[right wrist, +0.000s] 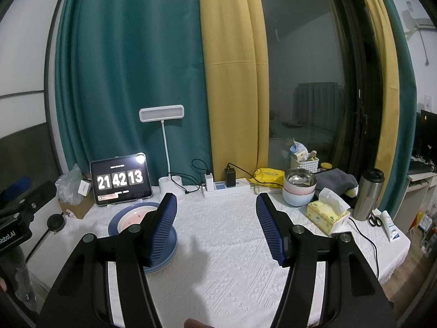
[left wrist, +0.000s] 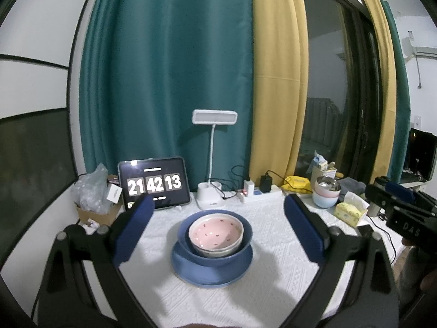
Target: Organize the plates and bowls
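A stack stands mid-table on the white cloth: a blue plate (left wrist: 191, 273) at the bottom, a blue bowl (left wrist: 185, 235) on it, and a pink speckled bowl (left wrist: 215, 231) nested inside over a white one. My left gripper (left wrist: 217, 201) is open, its blue pads wide on either side of the stack and clear of it. In the right wrist view my right gripper (right wrist: 216, 197) is open over bare cloth, and its left finger hides part of the blue plate (right wrist: 114, 225) and pink bowl (right wrist: 131, 218). Three more nested bowls (right wrist: 299, 191), metal on top, sit at the back right.
Along the back edge stand a tablet clock (right wrist: 120, 181), a white desk lamp (right wrist: 170, 186), a power strip (right wrist: 226, 188) with chargers and cables. A tissue box (right wrist: 326, 211), a steel flask (right wrist: 367, 196), scissors (right wrist: 375, 220) and a tube lie right. A cardboard box (left wrist: 95, 213) with plastic sits left.
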Motion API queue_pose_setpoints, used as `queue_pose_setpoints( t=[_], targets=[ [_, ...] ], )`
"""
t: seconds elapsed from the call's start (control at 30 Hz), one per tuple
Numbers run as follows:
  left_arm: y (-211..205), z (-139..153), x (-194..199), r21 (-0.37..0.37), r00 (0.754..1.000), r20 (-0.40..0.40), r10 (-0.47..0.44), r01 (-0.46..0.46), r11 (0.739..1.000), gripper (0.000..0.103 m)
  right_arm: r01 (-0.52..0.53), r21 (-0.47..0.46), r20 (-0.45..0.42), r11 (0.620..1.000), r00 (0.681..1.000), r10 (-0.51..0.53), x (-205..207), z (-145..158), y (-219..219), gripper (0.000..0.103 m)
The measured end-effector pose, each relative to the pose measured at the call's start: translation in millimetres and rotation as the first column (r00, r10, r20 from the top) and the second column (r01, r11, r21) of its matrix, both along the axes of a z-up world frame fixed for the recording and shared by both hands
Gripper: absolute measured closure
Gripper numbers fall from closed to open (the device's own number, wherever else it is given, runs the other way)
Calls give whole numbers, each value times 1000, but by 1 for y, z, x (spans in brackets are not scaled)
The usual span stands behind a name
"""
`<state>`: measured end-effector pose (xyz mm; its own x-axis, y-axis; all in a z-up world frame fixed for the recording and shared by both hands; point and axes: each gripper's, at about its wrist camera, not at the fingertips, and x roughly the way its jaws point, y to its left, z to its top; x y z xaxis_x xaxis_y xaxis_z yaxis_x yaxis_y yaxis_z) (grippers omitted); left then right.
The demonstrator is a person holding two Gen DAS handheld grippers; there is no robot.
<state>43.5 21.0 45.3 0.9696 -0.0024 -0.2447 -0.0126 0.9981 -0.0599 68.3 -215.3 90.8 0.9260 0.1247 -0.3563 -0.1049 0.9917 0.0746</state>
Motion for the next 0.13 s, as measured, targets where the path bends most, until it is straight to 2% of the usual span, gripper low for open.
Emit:
queue_pose_setpoints(
  t=[0.13],
  targets=[
    [1, 0, 8, 18, 1000, 10, 13, -13, 1000, 6, 0, -4, -9, 1000, 1000, 0, 3, -2, -1, 39]
  ],
)
